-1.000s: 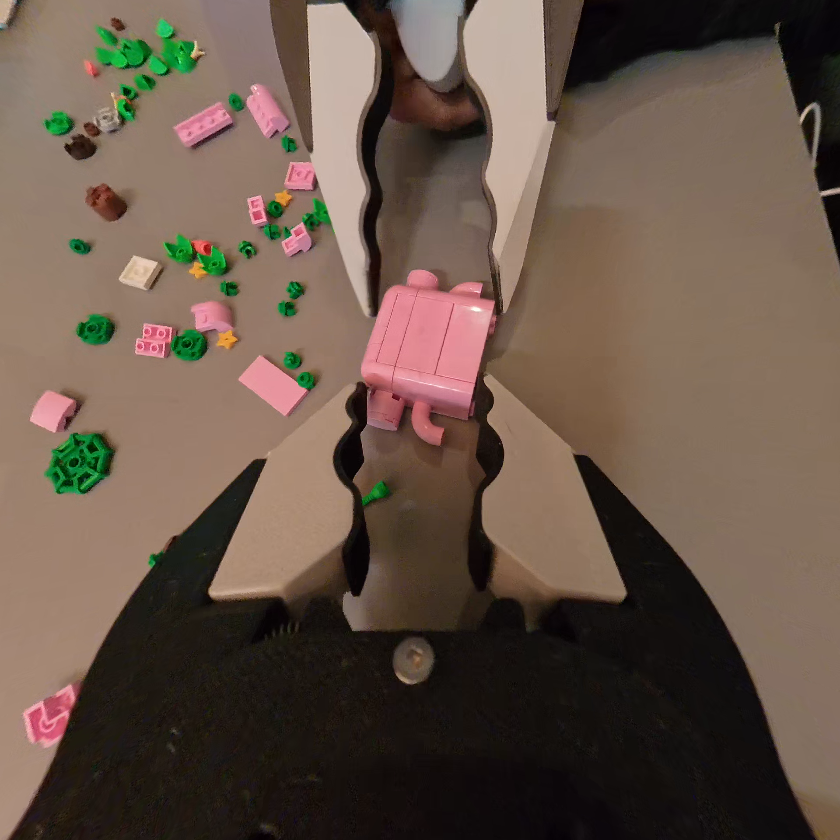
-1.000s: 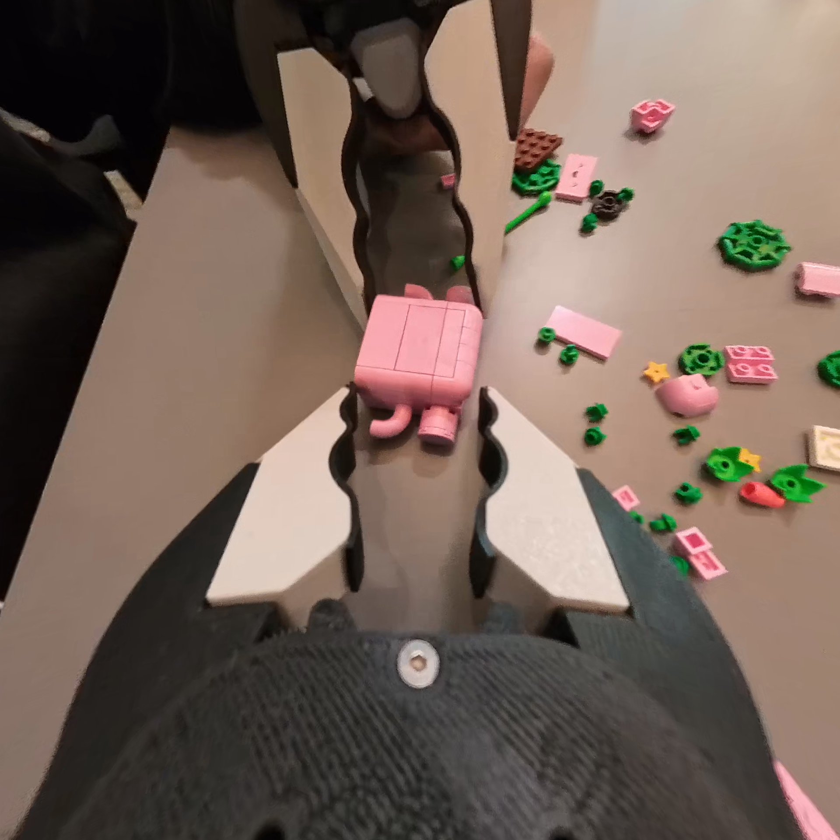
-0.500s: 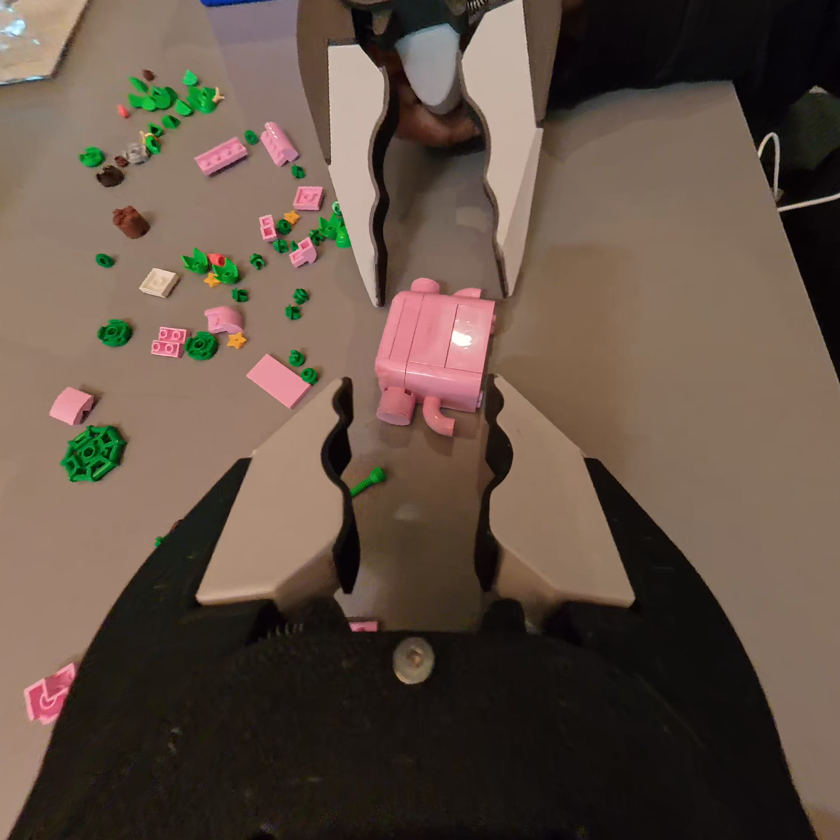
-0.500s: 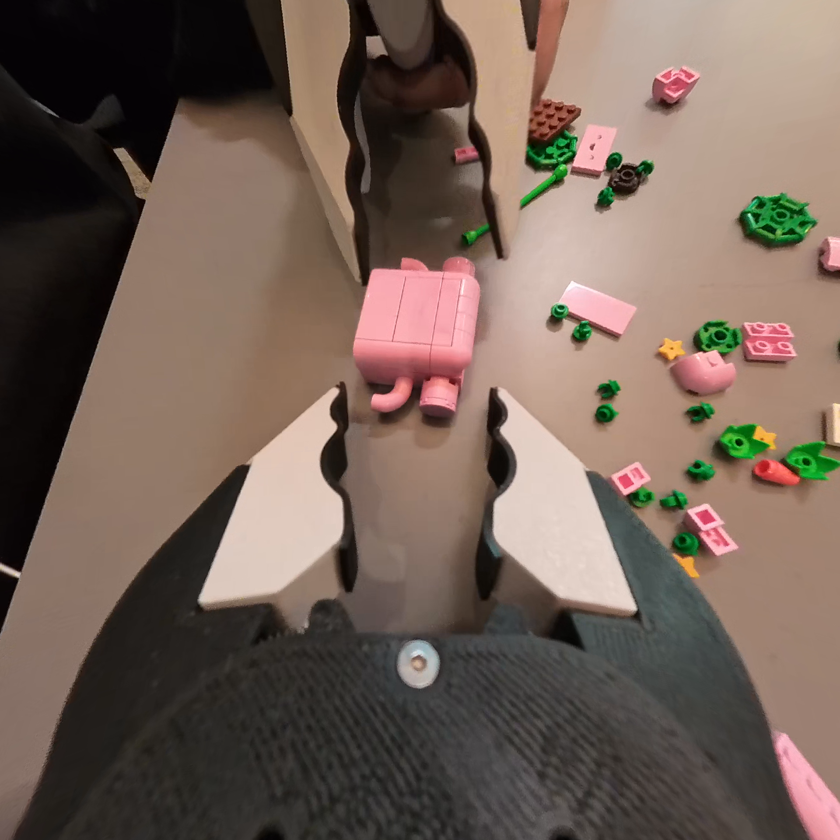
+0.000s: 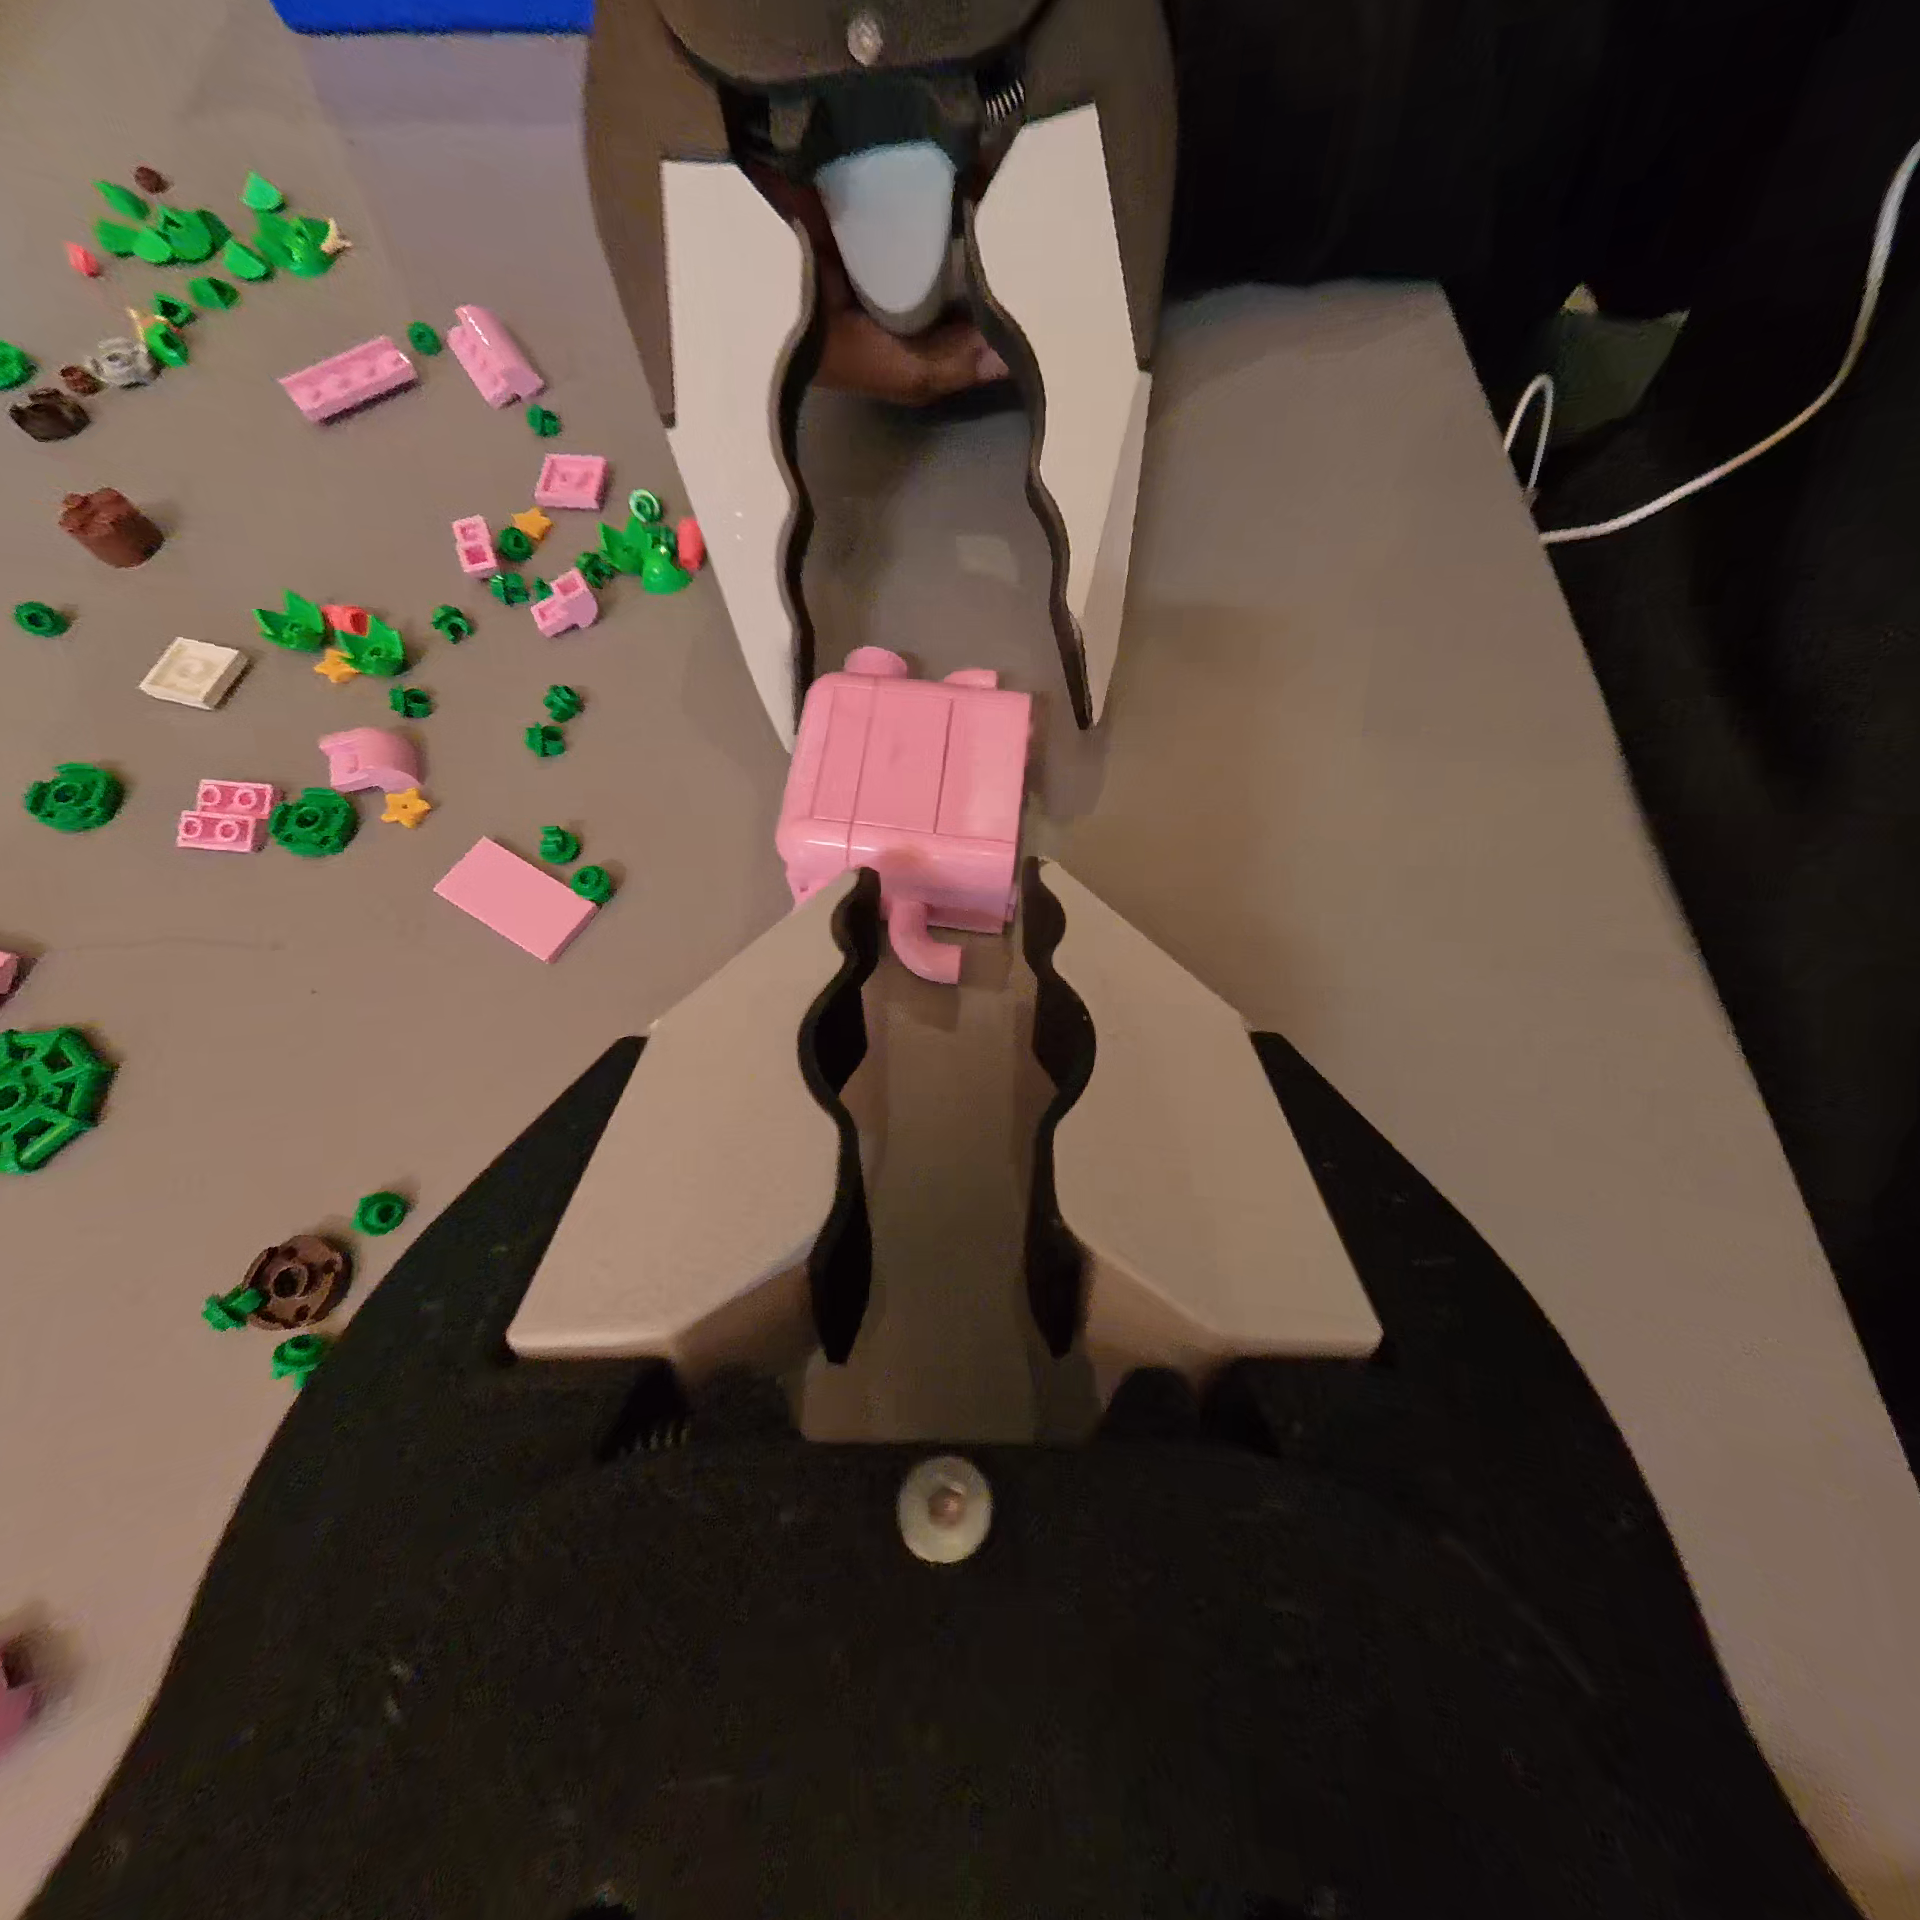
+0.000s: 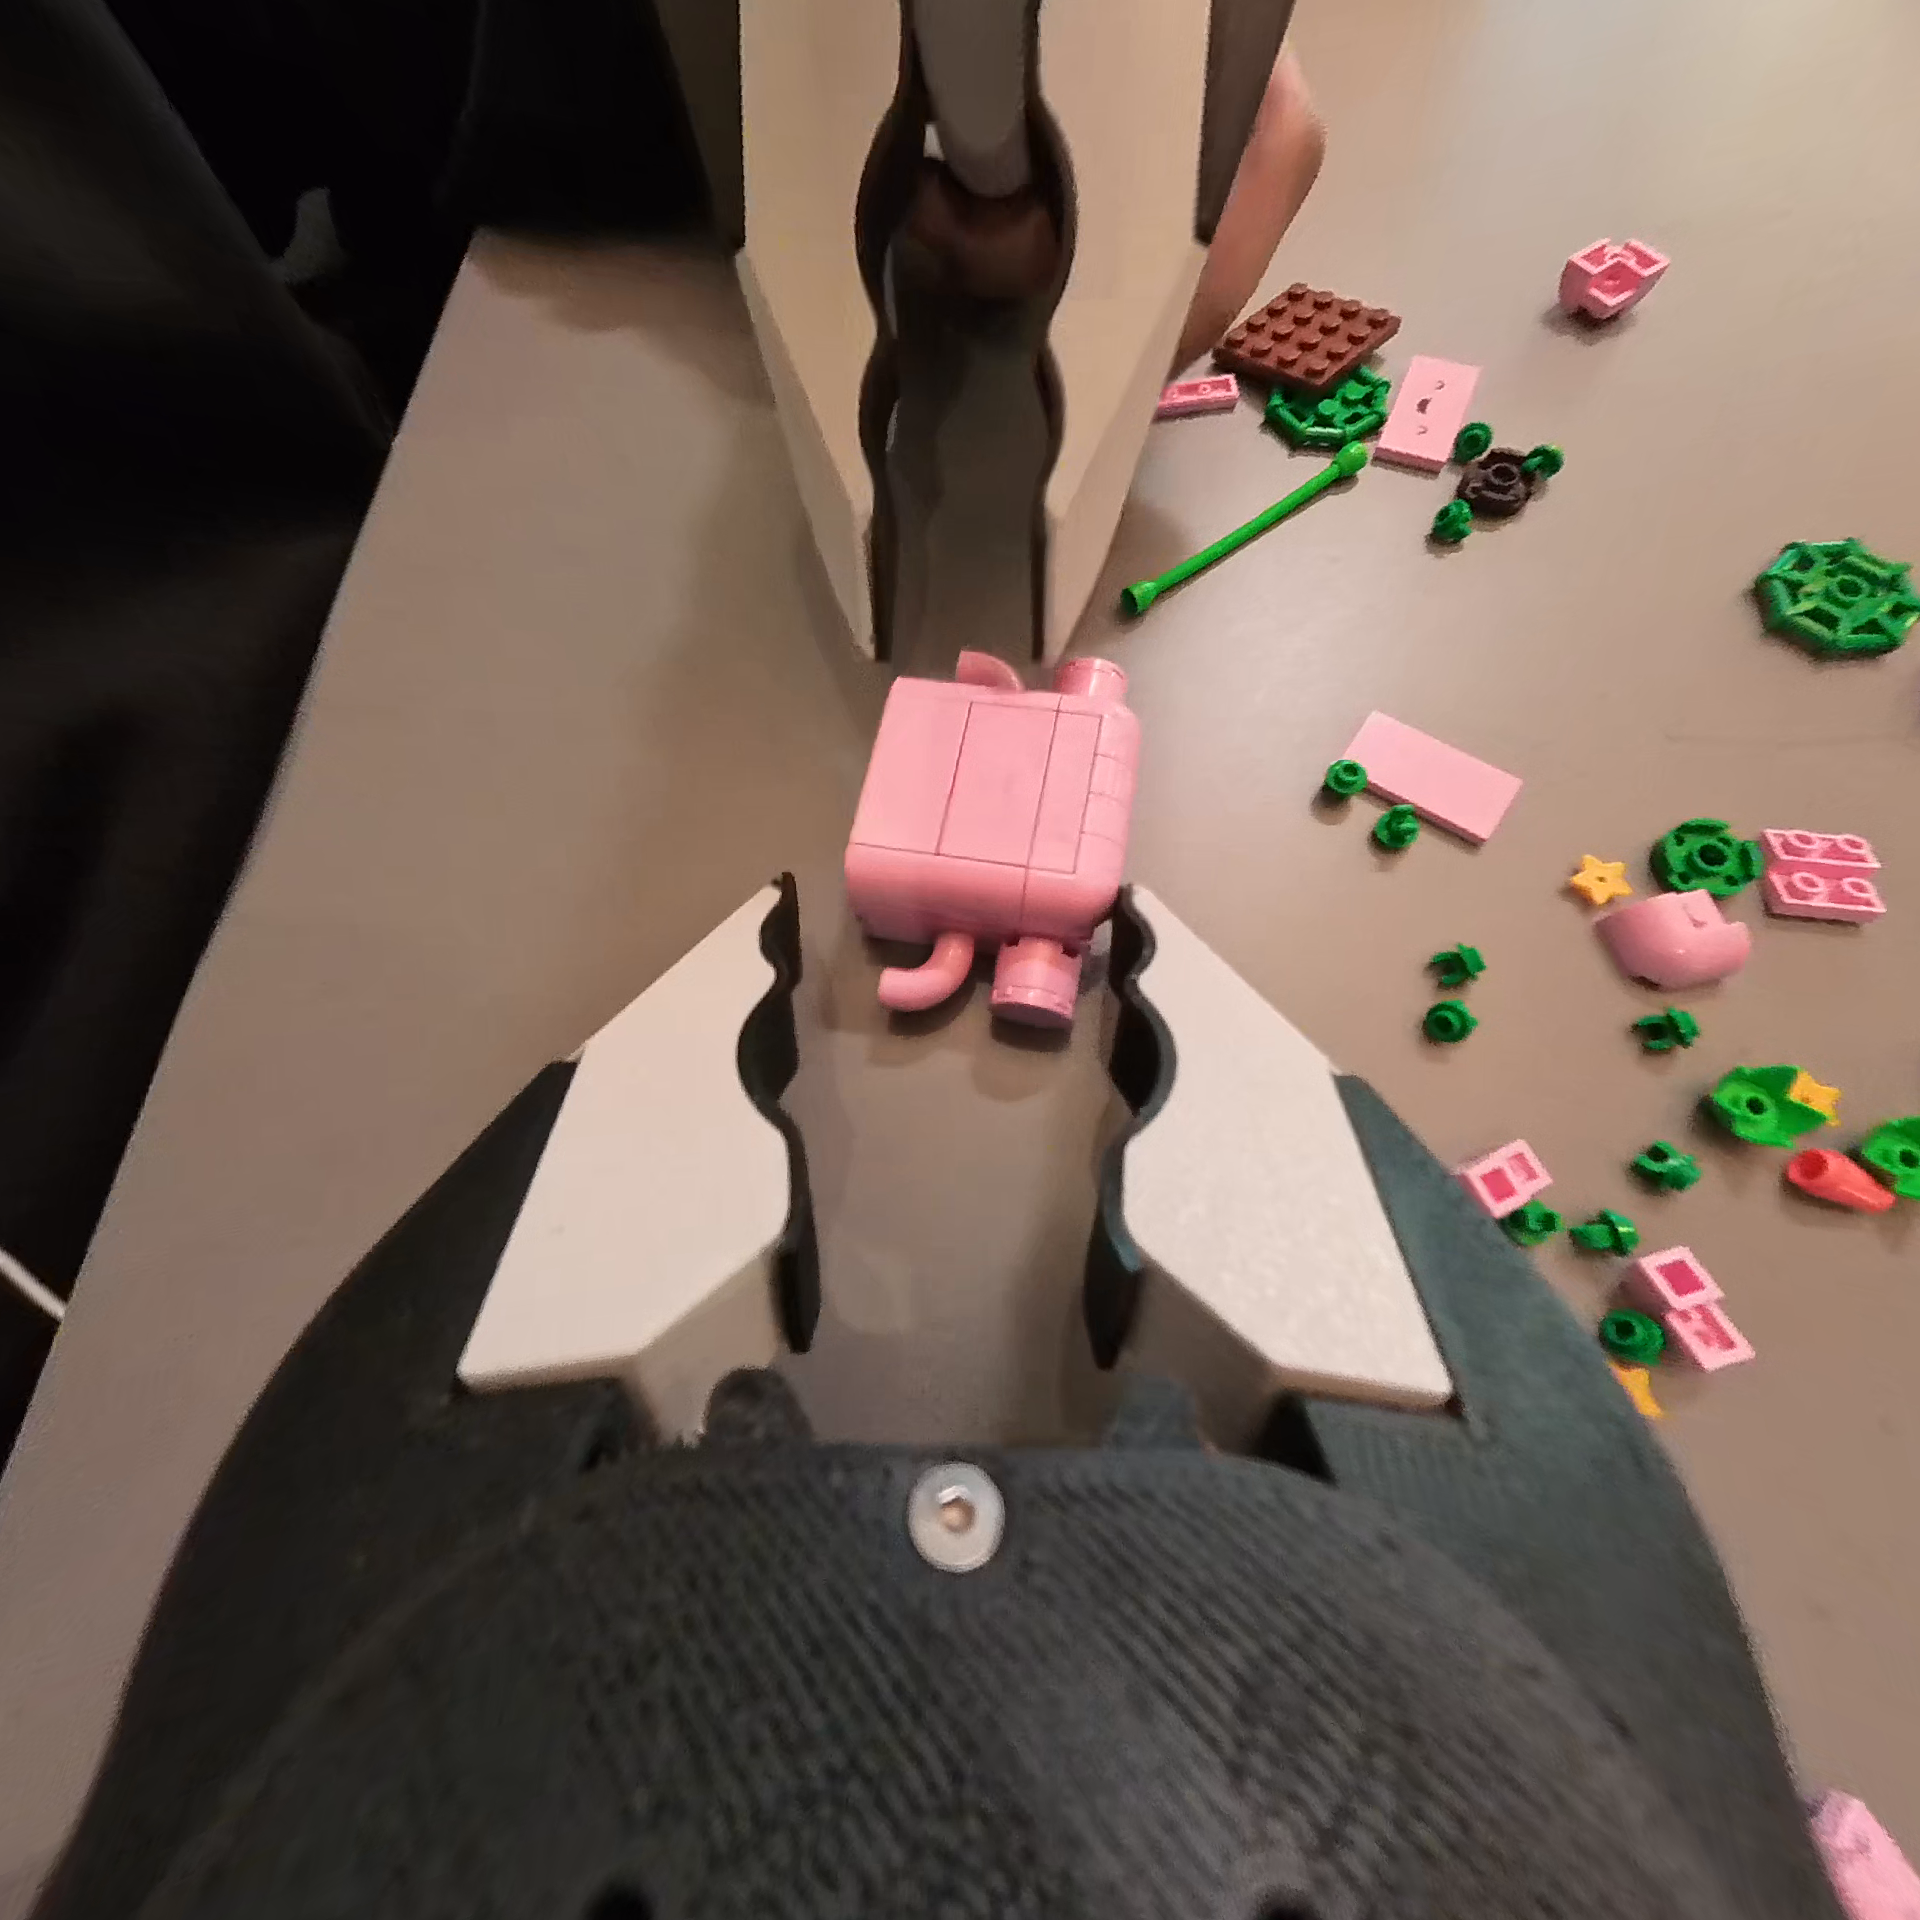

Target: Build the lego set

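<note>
A pink Lego block assembly [image 5: 904, 790] with a curled tail and small round pegs lies on the grey table; it also shows in the right wrist view [image 6: 987, 800]. My left gripper [image 5: 940, 883] is open, its tips at the block's near edge, the left tip overlapping its corner. My right gripper [image 6: 951, 899] is open, its tips just short of the block's opposite end. Each gripper faces the other across the block: the right gripper [image 5: 935, 717] shows at the top of the left wrist view, the left gripper [image 6: 961, 646] at the top of the right wrist view.
Loose pieces lie scattered on one side: a pink flat tile [image 5: 514, 899], a green web piece [image 6: 1839, 597], a brown plate [image 6: 1309, 338], a green stem [image 6: 1247, 530], a white tile [image 5: 192, 670]. The table edge [image 5: 1558, 623] runs close on the other side, with a white cable [image 5: 1714, 468] beyond. My hands' fingertips stand some 4 cm from each other. The pink flat tile [image 5: 514, 899] is about 7 cm from my right fingertips. The right camera catches it too, in the right wrist view [image 6: 1425, 765].
Both grippers had drawn back from the block half a second ago and have now come forward to it again. The block still lies on the table, slightly shifted.
</note>
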Motion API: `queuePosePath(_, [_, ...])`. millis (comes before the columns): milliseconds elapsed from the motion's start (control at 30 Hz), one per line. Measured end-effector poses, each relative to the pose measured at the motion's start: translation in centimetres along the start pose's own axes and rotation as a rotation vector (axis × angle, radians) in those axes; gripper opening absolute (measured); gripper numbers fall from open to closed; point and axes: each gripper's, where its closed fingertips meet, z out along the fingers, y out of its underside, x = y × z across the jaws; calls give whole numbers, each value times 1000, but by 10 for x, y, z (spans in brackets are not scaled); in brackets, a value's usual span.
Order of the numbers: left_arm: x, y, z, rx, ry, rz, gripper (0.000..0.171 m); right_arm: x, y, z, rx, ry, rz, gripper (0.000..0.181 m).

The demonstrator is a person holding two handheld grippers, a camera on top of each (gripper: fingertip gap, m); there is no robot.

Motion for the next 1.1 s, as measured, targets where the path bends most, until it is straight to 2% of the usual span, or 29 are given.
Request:
queuePosePath(133, [-10,-7,-7,67,-16,-70,54,2,-3,-2,21,1,15,58])
queuePosePath(233, [-9,-6,-8,63,-1,-77,62,2,-8,-3,49,8,12,59])
queuePosePath(467, [-5,0,-4,13,-16,-30,61,2,-20,6,74,66,-28,64])
queuePosePath(633, [-4,2,-2,-3,-26,-12,59,7,-19,14,40,127,-59,53])
queuePosePath(800, [-5,3,-1,-11,-28,-17,59,-8,-17,13,36,40,-117,52])
queuePosePath(933, [-8,-4,-7,48,-5,-77,53,-15,-13,8,38,-26,-141,52])
queuePosePath(1000, [-11,-6,-10,74,6,-112,55,-7,-23,1,115,10,-106,62])
queuePosePath(1100, [-10,-7,-11,85,26,-135,57,3,-51,-25,347,-30,22,71])
